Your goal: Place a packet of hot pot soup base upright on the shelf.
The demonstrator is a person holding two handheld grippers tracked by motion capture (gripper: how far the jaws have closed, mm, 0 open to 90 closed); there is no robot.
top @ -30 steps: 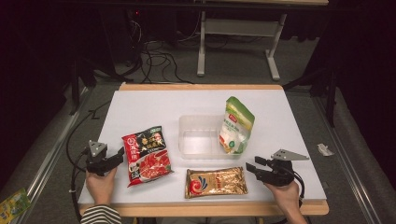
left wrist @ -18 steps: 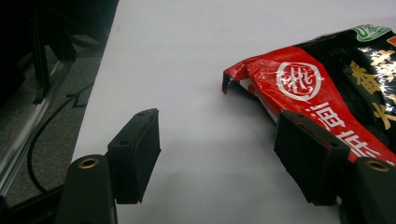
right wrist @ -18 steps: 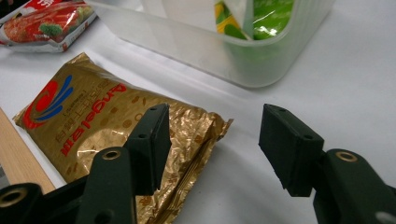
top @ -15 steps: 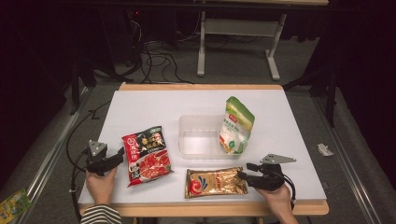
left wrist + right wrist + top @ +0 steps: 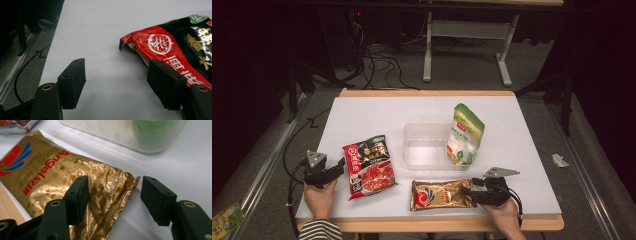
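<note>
At the surface's [image 5: 362, 115] 6 o'clock edge | gold pouch [image 5: 441, 194], corner hidden behind one jaw | right gripper [image 5: 113, 192] jaws just widened, straddling its end, gripping nothing | left gripper [image 5: 116, 82] wide open, red pouch [image 5: 175, 45] at 3 o'clock.

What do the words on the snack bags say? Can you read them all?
"Angel" in red letters, seen upside down in the right gripper view: on the gold packet.
Red Chinese characters under it: too distorted to read.
A white round seal and large white and gold Chinese characters: on the red and black packet; I cannot read them surely.
Print on the green and white pouch: too small to read.
</note>
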